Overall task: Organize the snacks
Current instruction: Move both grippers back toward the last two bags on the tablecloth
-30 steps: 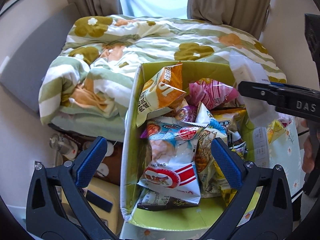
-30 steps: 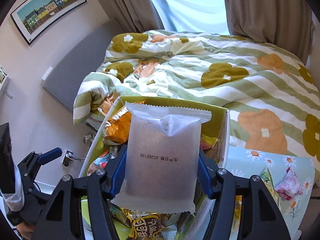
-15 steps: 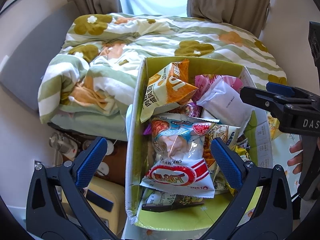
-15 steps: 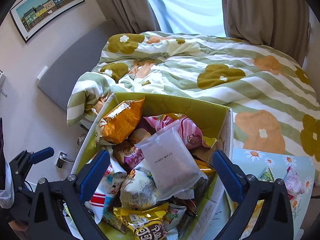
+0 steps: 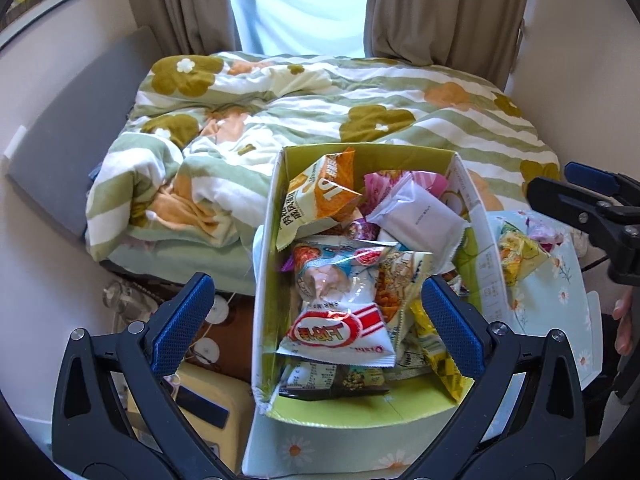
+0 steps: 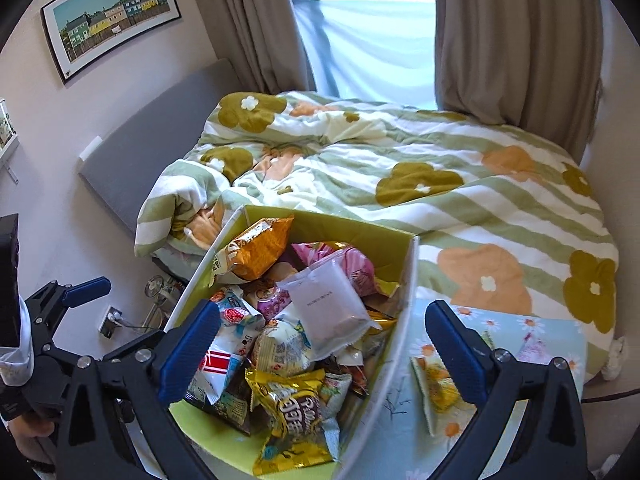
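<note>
A yellow-green cardboard box (image 5: 276, 240) (image 6: 396, 244) holds several snack bags. A pale translucent packet (image 5: 416, 218) (image 6: 326, 306) lies on top of the pile, beside an orange bag (image 5: 324, 192) (image 6: 256, 252). A red-and-white shrimp snack bag (image 5: 340, 320) lies at the near end. My left gripper (image 5: 316, 320) is open and empty over the box's near end. My right gripper (image 6: 324, 352) is open and empty above the box's right wall; it also shows in the left wrist view (image 5: 588, 196). A yellow snack packet (image 6: 438, 388) (image 5: 516, 252) and a pink one (image 6: 532, 350) lie on the floral tabletop.
The box stands on a light-blue daisy-print table (image 6: 520, 332) (image 5: 560, 280) next to a bed with a green striped floral duvet (image 6: 400, 168). A yellow case (image 5: 216, 400) and cables lie on the floor at the left. Curtains and a window stand behind.
My right gripper opened and let go of the pale packet, which now lies on the pile in the box. The right gripper then drew back to the right.
</note>
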Demonstrator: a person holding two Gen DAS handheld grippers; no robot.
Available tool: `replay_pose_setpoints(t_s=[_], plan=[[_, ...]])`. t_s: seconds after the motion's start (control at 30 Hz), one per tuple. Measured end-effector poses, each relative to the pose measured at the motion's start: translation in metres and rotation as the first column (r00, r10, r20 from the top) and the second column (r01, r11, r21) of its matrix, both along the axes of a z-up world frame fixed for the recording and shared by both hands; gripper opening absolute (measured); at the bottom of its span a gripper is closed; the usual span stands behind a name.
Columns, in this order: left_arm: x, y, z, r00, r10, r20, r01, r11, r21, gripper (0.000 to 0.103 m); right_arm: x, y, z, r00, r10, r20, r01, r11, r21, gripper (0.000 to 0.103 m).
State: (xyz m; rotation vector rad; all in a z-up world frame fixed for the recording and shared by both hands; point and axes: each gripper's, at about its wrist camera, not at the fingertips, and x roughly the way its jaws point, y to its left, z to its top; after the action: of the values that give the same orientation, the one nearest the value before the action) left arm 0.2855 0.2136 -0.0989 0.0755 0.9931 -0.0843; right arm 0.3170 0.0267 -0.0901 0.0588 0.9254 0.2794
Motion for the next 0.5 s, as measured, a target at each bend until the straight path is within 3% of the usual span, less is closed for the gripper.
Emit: replay_pose_setpoints(t_s=[0.2, 0.33, 0.5], plan=[[-0.015, -0.024, 0.02, 0.999, -0.02, 0.038, 0.021, 1.0, -0.023, 0.103, -0.031, -0.034, 0.031, 0.997, -0.047, 0.054, 0.046, 0.998, 0.033, 0.102], [-0.023, -0.053, 0.033, 0.998, -0.044, 0.04, 0.047, 0.995, -0.09, 0.103, -0.047, -0.065, 0.05, 0.99, -0.103, 0.1, 0.1, 0.995, 0.027, 0.102], [-0.032, -0.105, 0.038, 0.998, -0.044, 0.052, 0.048, 0.996, -0.076, 0.103, -0.059, -0.115, 0.061, 0.983, -0.135, 0.123, 0.134, 0.991, 0.021, 0.102]])
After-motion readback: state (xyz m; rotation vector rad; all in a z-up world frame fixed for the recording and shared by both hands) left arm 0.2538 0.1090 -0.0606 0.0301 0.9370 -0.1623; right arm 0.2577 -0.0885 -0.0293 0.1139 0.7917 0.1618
